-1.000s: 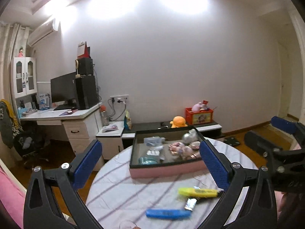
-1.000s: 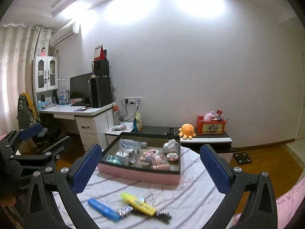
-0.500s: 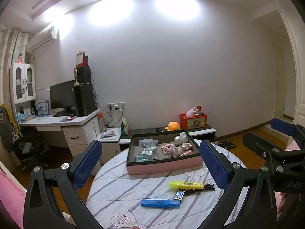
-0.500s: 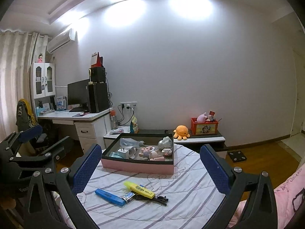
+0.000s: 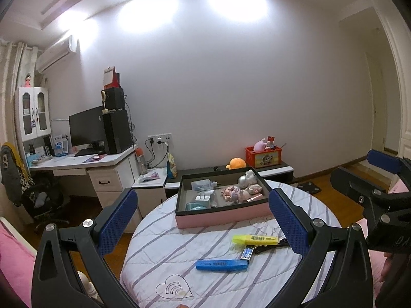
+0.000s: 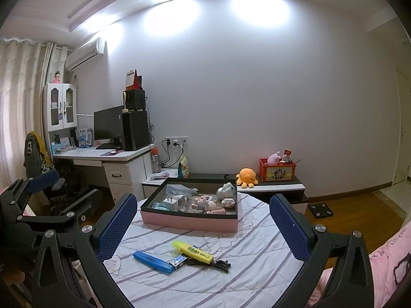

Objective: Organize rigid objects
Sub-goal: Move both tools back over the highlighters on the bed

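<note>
Left gripper point(image 5: 203, 220): one, held above the near edge of the table, jaws spread wide with nothing between the blue pads.
Round table point(image 6: 257, 279): one, covered by a white cloth with grey stripes.
Blue highlighter point(image 6: 153, 261): one, lying flat on the cloth, leftmost of the loose items.
Small blue-patterned piece point(image 6: 179, 260): one, touching the blue highlighter's end and tucked beside the yellow one; I cannot tell what it is.
Yellow highlighter point(image 6: 192, 251): one, lying at a slant just right of the blue one.
Black hair clips point(image 6: 214, 262): a small bunch, count unclear, against the yellow highlighter's right end.
Pink tray point(image 6: 190, 222): one, dark rim, farther back on the table, well apart from the loose items; it holds one white plug, a silvery figurine and other small trinkets.
Right gripper point(image 6: 203, 220): one, jaws also spread wide and empty, hovering over the table's near side.
</note>
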The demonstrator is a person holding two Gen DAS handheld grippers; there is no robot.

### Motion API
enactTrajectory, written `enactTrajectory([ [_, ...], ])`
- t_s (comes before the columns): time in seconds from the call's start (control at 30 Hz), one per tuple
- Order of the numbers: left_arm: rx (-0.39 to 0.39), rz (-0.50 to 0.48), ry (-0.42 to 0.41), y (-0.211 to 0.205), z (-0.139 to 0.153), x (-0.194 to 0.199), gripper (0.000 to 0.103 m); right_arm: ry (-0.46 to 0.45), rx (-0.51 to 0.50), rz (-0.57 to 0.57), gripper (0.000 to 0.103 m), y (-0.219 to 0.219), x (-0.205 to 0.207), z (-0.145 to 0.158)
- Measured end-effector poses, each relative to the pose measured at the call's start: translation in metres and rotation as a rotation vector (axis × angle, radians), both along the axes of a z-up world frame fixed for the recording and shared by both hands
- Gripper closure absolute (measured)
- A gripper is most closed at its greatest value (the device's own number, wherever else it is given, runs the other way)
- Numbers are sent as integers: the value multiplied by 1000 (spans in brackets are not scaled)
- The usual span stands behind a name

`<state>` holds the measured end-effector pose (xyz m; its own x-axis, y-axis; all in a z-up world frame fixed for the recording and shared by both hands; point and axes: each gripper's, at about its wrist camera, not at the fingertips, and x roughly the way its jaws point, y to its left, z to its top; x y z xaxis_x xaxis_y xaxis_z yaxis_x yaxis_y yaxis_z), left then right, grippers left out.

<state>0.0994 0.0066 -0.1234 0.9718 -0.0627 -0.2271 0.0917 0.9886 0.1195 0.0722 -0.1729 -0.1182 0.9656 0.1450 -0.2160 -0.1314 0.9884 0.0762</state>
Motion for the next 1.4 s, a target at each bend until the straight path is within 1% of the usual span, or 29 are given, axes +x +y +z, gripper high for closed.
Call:
enactTrajectory([
  [0.07,-4,-9,18,1,-4,2,0,11,-5,0,0,0,2,-3],
  [0.17,-22,-23,68,9,-17,9,0,37,-20,-7,0,0,7,-10],
  [0.23,-38,-24,124,16,-33,18,0,68,-29,-15,0,-2,13,-19],
  [0.33,-40,-23,203,23,-57,31,0,135,-31,-23,0,-8,24,-38],
  [0.37,-35,-17,252,27,-70,39,0,156,-33,-24,0,-10,28,-44],
  [0.47,-30,-15,344,32,-101,54,0,234,-43,-28,0,-14,44,-68],
  [0.57,-36,-31,418,34,-122,68,0,304,-49,-29,0,-16,58,-91],
  [0.63,-6,-49,479,31,-139,81,0,355,-49,-20,0,-18,68,-105],
  [0.73,48,-56,530,27,-157,93,0,398,-51,-10,0,-19,77,-119],
  [0.8,65,-75,560,26,-166,102,0,419,-54,-5,0,-19,83,-126],
  [0.87,101,-89,583,22,-173,111,0,439,-52,-2,0,-20,88,-132],
  [0.97,147,-84,607,16,-181,125,0,469,-48,3,0,-23,98,-140],
  [1.07,140,-102,620,14,-182,139,0,498,-45,9,0,-24,109,-148],
  [1.23,151,-143,636,8,-182,159,0,526,-38,16,0,-24,122,-156],
  [1.37,159,-154,649,4,-181,166,0,532,-32,12,0,-24,128,-159],
  [1.4,146,-158,658,5,-179,164,0,534,-33,9,0,-25,129,-159],
])
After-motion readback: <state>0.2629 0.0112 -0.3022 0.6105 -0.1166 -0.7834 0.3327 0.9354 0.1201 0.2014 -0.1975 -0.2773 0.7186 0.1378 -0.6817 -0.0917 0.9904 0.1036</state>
